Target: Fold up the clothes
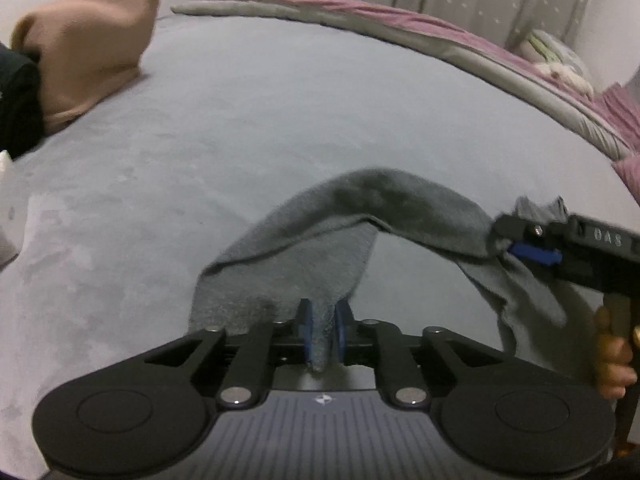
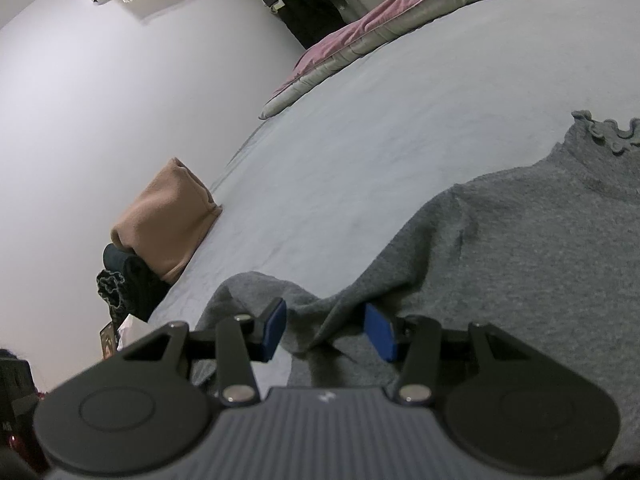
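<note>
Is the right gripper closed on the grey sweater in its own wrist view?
No: the right gripper is open, blue pads apart over the grey sweater.

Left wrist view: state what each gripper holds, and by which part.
The left gripper pinches a narrow edge fold of the grey knitted sweater. The right gripper is open around a sleeve fold, gripping nothing.
</note>
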`<state>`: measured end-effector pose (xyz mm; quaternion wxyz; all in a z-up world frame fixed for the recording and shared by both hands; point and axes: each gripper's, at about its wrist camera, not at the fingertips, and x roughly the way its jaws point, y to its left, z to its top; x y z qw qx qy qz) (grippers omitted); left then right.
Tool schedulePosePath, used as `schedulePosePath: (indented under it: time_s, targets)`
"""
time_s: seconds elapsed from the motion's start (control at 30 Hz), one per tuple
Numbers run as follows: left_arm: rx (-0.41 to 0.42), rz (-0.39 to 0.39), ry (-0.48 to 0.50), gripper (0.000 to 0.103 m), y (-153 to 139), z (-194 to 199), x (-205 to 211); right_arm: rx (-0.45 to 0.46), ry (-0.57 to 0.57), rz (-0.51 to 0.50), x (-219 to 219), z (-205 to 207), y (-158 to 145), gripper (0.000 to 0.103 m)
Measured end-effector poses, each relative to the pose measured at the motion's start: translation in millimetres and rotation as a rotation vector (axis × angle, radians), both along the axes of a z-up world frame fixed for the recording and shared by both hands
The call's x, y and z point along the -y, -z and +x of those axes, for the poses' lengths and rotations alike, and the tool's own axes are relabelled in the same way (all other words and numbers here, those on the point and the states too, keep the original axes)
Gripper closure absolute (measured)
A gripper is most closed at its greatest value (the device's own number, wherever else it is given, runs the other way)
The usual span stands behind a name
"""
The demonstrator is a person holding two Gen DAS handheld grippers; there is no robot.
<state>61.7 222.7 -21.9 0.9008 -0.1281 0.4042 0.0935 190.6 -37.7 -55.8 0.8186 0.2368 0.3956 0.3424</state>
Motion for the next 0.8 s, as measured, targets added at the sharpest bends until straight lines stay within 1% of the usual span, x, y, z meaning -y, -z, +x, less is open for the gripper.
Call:
schedulePosePath:
  time_s: [0.07,0.2,0.23,0.27,0.3,0.33,0.37,0.53,0.6,0.63,0.7,0.77,0.8]
  targets:
    - [0.021,0.004,-0.023,0.080,-3,0,-5,0.000,0.001,0.002,1,0,0,0.058]
    - [0.095,-0.007,-0.101,0.078,-15,-8,-17,-0.003,0.005,0.015,2,0,0,0.058]
    - [0.115,-0.001,-0.121,0.074,-18,-11,-21,-0.005,0.005,0.019,3,1,0,0.058]
    - [0.128,0.009,-0.138,0.067,-21,-12,-24,-0.007,0.006,0.022,4,1,0,0.058]
    - [0.133,0.018,-0.152,0.064,-21,-13,-27,-0.008,0.007,0.023,4,1,0,0.058]
    - [0.129,0.025,-0.161,0.062,-21,-13,-31,-0.009,0.007,0.024,5,1,1,0.058]
    - [0.119,0.030,-0.168,0.062,-19,-12,-33,-0.009,0.007,0.025,5,1,0,0.058]
    - [0.017,0.055,-0.169,0.062,7,1,-40,-0.008,0.006,0.024,3,1,0,0.058]
    - [-0.004,0.072,-0.166,0.062,15,5,-39,-0.009,0.005,0.024,4,2,0,0.058]
    - [0.000,0.083,-0.162,0.062,17,6,-37,-0.009,0.005,0.024,4,2,0,0.058]
    - [0.008,0.105,-0.145,0.068,18,9,-32,-0.010,0.004,0.024,5,2,0,0.058]
    - [0.013,0.125,-0.135,0.088,20,13,-28,-0.010,0.004,0.025,5,2,0,0.058]
    - [0.016,0.136,-0.135,0.093,20,15,-26,-0.011,0.003,0.025,5,2,0,0.058]
